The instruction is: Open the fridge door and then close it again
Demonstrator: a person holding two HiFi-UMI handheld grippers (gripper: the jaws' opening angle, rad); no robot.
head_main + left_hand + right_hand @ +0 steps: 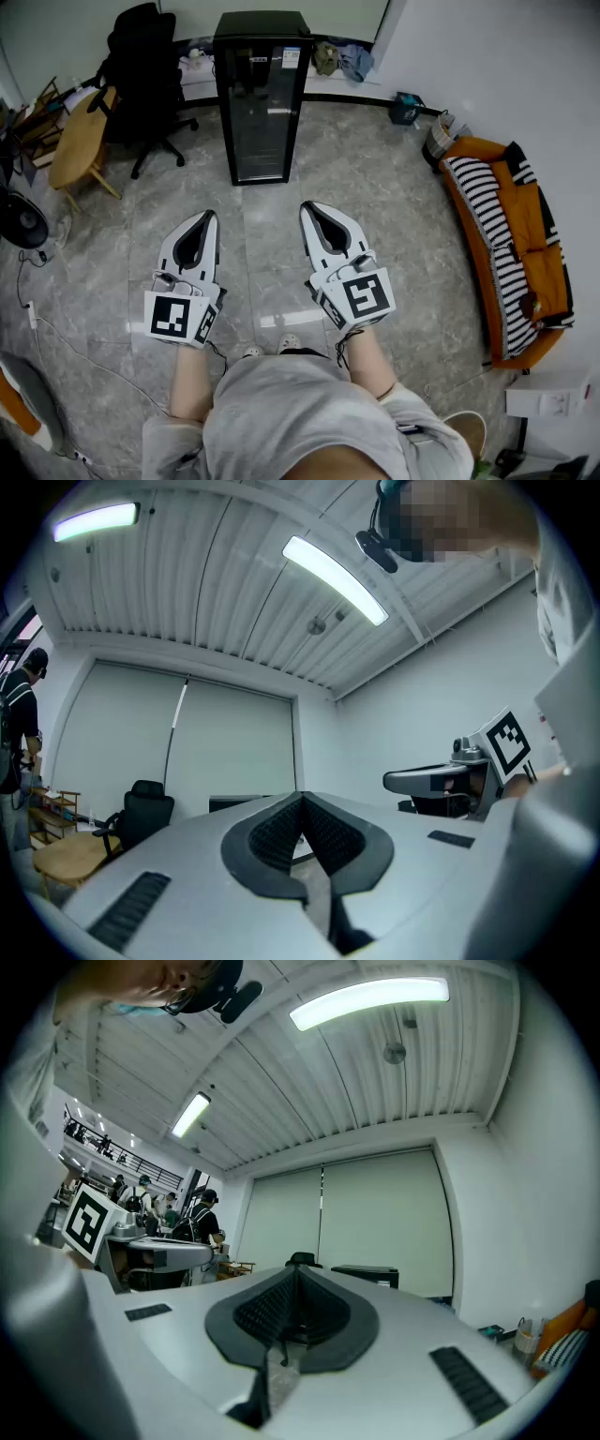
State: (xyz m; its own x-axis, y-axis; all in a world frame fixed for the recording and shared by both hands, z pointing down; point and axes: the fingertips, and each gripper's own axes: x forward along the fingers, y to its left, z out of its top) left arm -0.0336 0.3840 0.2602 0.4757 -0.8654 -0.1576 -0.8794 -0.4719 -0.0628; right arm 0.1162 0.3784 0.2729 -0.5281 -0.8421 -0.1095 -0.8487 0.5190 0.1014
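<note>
A tall black fridge (pixel 262 96) with a glass door stands shut at the far side of the room, against the back wall. Only its top shows past the jaws in the left gripper view (pixel 239 803) and the right gripper view (pixel 366 1273). My left gripper (pixel 208 217) and right gripper (pixel 307 208) hover side by side over the floor, well short of the fridge, pointing toward it. Both are shut with nothing between the jaws; in the gripper views the left gripper (pixel 300 801) and the right gripper (pixel 297 1274) show their tips meeting.
A black office chair (pixel 141 70) and a round wooden table (pixel 80 136) stand left of the fridge. An orange sofa with a striped blanket (pixel 506 244) lines the right wall. A fan (pixel 21 223) and cables lie at the left. Grey tiled floor (pixel 272 206) stretches between me and the fridge.
</note>
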